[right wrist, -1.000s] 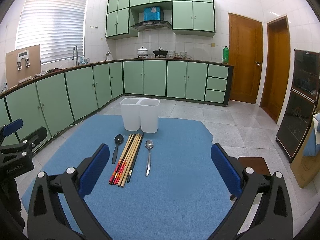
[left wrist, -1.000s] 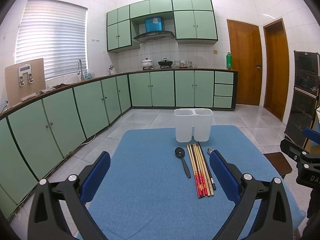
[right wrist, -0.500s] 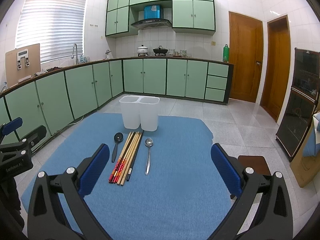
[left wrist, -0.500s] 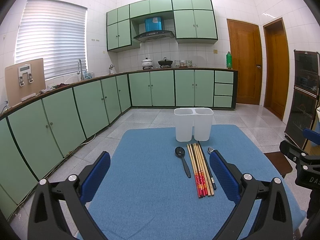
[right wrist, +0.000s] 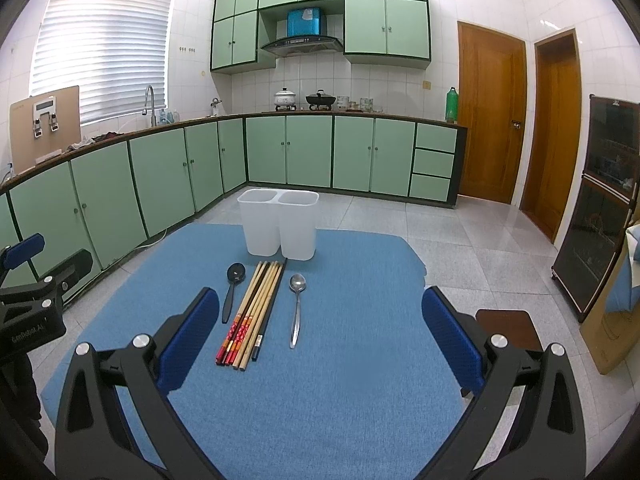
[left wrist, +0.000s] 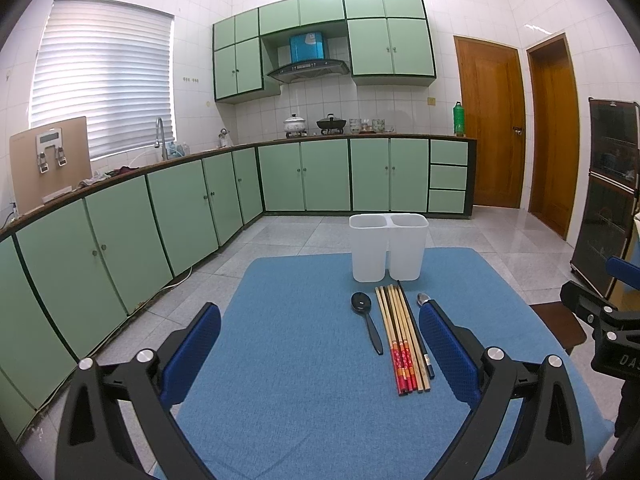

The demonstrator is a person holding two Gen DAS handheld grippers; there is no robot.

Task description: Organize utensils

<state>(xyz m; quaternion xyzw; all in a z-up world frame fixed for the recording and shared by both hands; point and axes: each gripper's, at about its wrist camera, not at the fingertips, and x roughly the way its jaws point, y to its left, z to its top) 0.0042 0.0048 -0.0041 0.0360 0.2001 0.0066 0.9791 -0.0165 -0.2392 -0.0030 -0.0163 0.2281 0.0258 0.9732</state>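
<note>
A white two-compartment holder (left wrist: 386, 252) (right wrist: 279, 229) stands at the far side of a blue table mat (left wrist: 304, 360) (right wrist: 340, 368). In front of it lie a black spoon (left wrist: 366, 320) (right wrist: 232, 290), a row of several chopsticks (left wrist: 402, 340) (right wrist: 254, 312) and a metal spoon (right wrist: 297, 308), which my left finger mostly hides in the left wrist view. My left gripper (left wrist: 320, 356) is open above the near mat, left of the utensils. My right gripper (right wrist: 320, 344) is open too, nothing between its fingers, with the metal spoon just ahead.
Green kitchen cabinets (left wrist: 160, 216) run along the left and far walls. Two wooden doors (right wrist: 520, 120) and a dark glass cabinet (right wrist: 600, 208) are on the right. A brown stool (right wrist: 508, 328) stands by the mat's right edge.
The right wrist view has crept slightly forward and up, so the utensils sit a little lower and nearer. The left gripper has not visibly moved.
</note>
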